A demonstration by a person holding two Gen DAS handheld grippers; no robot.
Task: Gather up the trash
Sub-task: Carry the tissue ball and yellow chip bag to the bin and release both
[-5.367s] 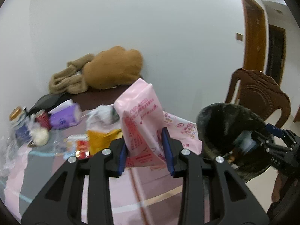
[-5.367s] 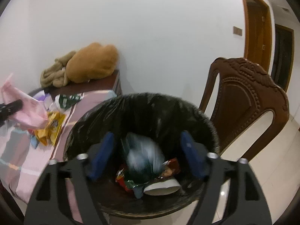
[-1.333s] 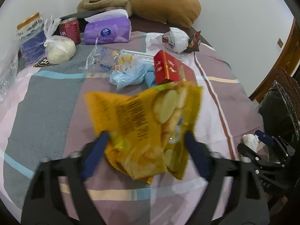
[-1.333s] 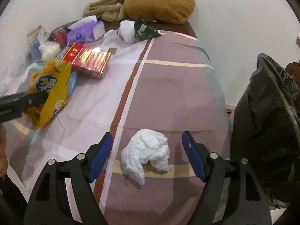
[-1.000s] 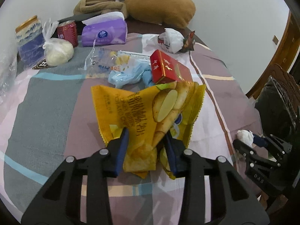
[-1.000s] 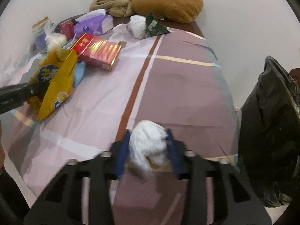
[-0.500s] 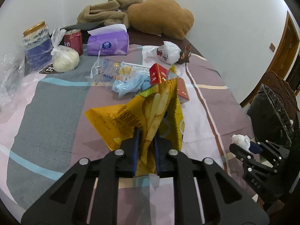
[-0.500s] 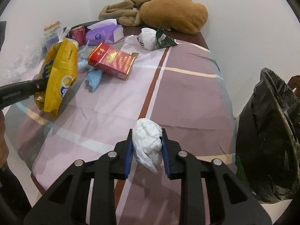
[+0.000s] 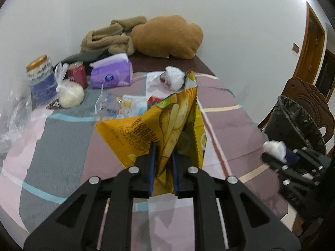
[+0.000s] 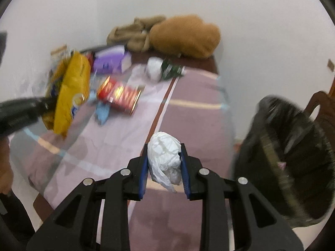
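Both loads up off the table (image 9: 62, 146) right now. Left gripper (image 9: 162, 146) clamped on the bottom corner of the yellow chip bag (image 9: 167, 123), bag sticking upright and flopping open at the top. Right gripper (image 10: 163, 159) pinching a crumpled white tissue wad (image 10: 164, 156), a loose tail dangling below the pads. Black-lined trash bin (image 10: 293, 146) off to the right past the table edge, beside a wooden chair (image 9: 309, 96). Plenty left on the cloth: red box (image 10: 119, 94), blue wrapper (image 10: 102, 109), another white wad (image 10: 153, 68) with a green packet (image 10: 171, 69). Biggest worry, probably: thin corner grip on that bag, so a fast swing could slip it or shake crumbs out the open top. Tissue squishy too, might work loose or snag the bin liner. Right view pretty blurry, so easy to clip the rim.
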